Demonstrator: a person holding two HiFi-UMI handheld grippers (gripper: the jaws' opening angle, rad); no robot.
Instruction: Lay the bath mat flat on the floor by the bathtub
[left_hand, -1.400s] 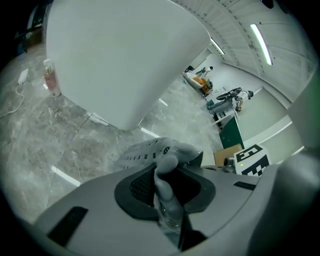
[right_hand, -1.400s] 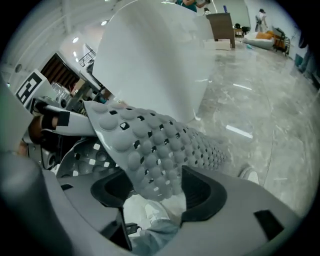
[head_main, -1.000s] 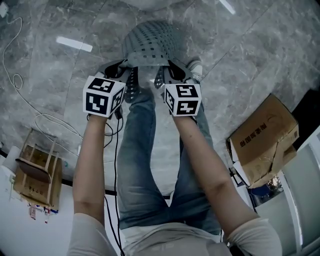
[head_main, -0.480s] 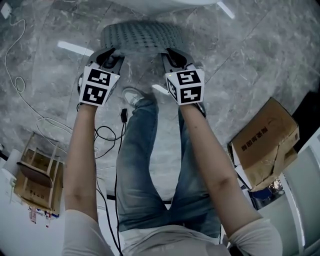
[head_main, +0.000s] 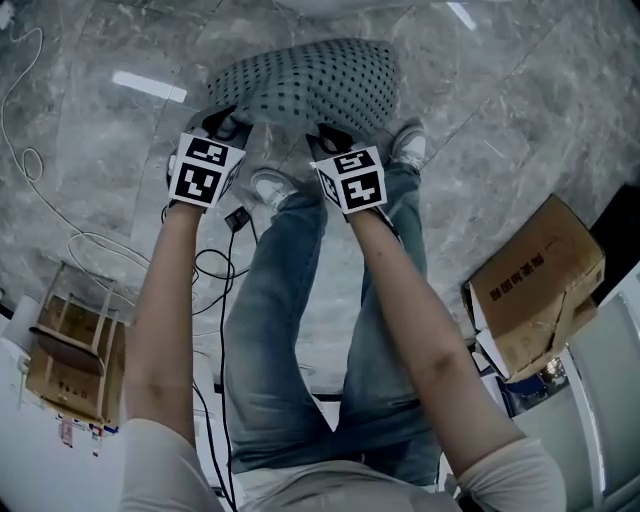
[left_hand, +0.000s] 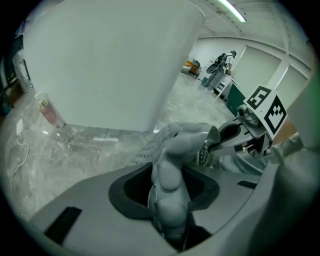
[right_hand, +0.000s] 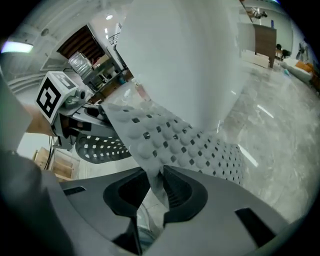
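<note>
Grey perforated bath mat (head_main: 310, 85) pinched by left tool (head_main: 224, 122) and right tool (head_main: 326, 136), jaws just easing wider.

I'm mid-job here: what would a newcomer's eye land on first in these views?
The grey perforated bath mat stands out first, stretched out over the marble floor beside the white bathtub. Its near edge sits between the fingers of the left gripper and right gripper, which have just been opening. A battered cardboard box stands at the right of the head view.
</note>
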